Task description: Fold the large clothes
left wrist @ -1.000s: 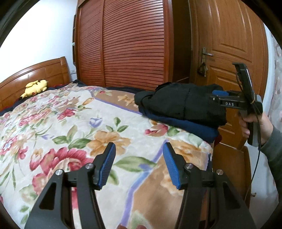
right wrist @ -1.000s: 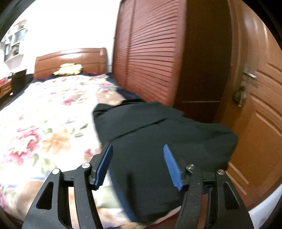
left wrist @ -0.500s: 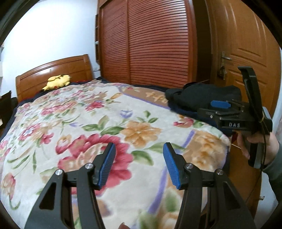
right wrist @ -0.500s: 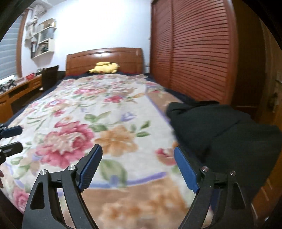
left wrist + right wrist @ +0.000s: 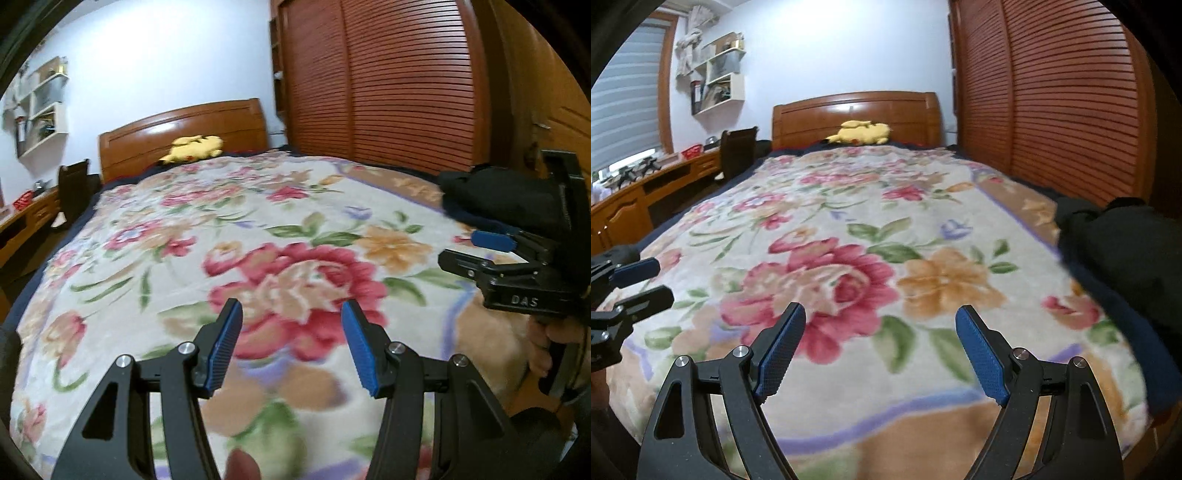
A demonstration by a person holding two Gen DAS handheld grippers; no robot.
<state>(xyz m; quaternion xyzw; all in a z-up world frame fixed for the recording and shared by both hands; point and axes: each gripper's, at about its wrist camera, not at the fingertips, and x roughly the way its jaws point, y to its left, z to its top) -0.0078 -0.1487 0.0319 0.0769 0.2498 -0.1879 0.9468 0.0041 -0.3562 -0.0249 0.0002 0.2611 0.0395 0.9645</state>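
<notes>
Left gripper point(image 5: 291, 347) unclenched, empty, above floral blanket point(image 5: 258, 229). Right gripper point(image 5: 881, 349) spread wide, just opened further, nothing between its jaws. Folded dark clothes point(image 5: 1126, 251) stacked at bed's right edge, near louvred wardrobe point(image 5: 1052, 92), apart from both.

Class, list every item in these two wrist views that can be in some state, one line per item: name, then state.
left gripper: jaws open, nothing between them
right gripper: jaws open, just widened, nothing between them
dark clothes: folded stack at the bed's right edge, untouched
floral blanket: spread flat over the bed
wardrobe doors: closed
yellow plush toy: lying against the headboard
</notes>
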